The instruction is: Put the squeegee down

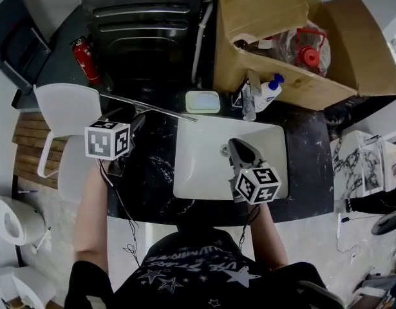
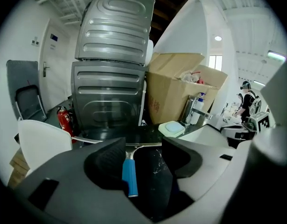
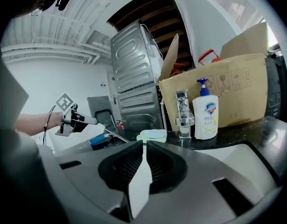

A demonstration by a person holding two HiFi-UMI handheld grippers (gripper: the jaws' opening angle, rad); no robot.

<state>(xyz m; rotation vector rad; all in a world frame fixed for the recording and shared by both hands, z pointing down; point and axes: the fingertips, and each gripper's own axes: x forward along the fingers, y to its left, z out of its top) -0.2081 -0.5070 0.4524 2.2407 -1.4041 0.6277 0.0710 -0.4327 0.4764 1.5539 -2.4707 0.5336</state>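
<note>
**Squeegee down, left claw free**

The put-down step looks finished. The squeegee (image 2: 129,171) lies on the dark counter (image 1: 152,166), at the lower middle of the left gripper view, with its blue handle toward the camera. The left gripper (image 2: 144,149) hangs above it with jaws wide and, as far as I can judge, not touching it. The right gripper (image 3: 144,146) is over the white sink (image 1: 204,166), jaws together and empty. The next move needs only a clean retreat that does not knock the handle. At the top of the head view stand a grey washer (image 1: 146,31) and a box (image 1: 294,76).

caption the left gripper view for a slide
Open left gripper above the blue-handled squeegee lying on the dark counter.
</note>
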